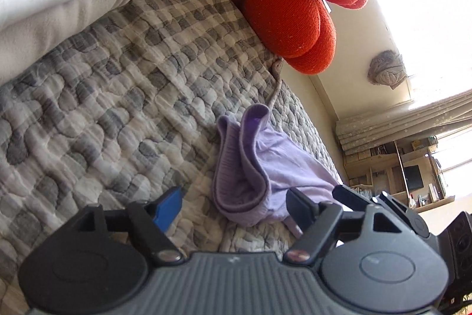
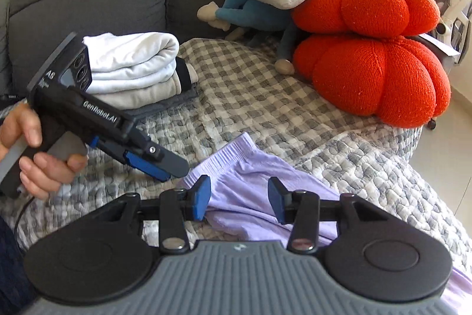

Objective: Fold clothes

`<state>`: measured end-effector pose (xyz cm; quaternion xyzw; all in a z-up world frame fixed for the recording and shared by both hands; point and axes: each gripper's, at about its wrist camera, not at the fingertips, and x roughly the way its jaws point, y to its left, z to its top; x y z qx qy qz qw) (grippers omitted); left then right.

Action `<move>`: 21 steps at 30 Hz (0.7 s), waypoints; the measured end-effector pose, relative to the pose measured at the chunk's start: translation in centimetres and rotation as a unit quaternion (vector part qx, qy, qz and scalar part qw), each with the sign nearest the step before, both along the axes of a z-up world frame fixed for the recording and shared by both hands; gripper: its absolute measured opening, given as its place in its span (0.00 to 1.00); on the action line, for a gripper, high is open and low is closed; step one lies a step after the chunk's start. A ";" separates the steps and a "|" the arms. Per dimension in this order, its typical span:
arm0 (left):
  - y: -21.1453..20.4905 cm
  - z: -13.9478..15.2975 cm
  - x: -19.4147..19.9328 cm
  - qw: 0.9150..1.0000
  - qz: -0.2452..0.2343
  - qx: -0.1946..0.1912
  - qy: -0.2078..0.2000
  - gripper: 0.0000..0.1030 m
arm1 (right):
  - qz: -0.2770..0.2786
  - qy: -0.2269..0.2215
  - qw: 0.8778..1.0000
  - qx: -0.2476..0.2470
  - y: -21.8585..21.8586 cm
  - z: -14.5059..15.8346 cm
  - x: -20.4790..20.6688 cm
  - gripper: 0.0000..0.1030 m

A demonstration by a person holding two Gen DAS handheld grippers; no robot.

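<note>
The soft lilac knit garment (image 2: 250,185) lies crumpled near the front edge of the grey checked quilted sofa cover (image 2: 242,96). Both the left gripper (image 2: 165,167) and right gripper (image 2: 239,200) have their jaws released, holding nothing. A careless regrasp could bunch the ribbed waistband (image 1: 236,167), spoiling the fold.

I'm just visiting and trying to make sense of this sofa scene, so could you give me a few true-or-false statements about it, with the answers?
1. The lilac garment lies on the checked quilt. True.
2. The right hand-held gripper is clamped on the lilac garment. False: its jaws stand apart above the fabric, gripping nothing.
3. A stack of folded pale clothes sits by the sofa back. True.
4. The two knitted cushions are blue. False: they are orange-red.
5. The left hand-held gripper holds a white towel. False: it holds nothing.
</note>
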<state>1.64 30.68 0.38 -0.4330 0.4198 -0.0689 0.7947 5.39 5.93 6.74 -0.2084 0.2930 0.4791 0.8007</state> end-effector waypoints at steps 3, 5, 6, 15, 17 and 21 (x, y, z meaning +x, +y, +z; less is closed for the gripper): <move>-1.4 0.2 0.9 1.000 -0.001 0.020 0.014 0.82 | 0.016 -0.021 0.999 -0.025 -1.2 -0.7 -2.2 0.46; -2.7 0.6 1.3 0.999 -0.007 0.052 0.009 0.84 | 0.012 -0.028 0.999 -0.043 -1.9 -1.6 -3.1 0.46; -3.2 0.8 1.5 0.998 -0.009 0.069 0.004 0.83 | 0.008 -0.035 0.998 -0.061 -2.1 -2.2 -3.4 0.46; -1.8 0.3 2.4 0.995 0.014 0.098 0.014 0.12 | -0.004 -0.182 0.961 -0.208 -5.9 -6.7 -6.5 0.46; -1.2 0.8 2.4 0.995 0.018 0.095 0.010 0.09 | -0.016 -0.193 0.956 -0.221 -6.0 -7.1 -6.4 0.28; -0.8 3.3 2.5 0.996 0.015 0.089 0.000 0.08 | -0.014 -0.196 0.950 -0.244 -6.5 -6.6 -6.7 0.01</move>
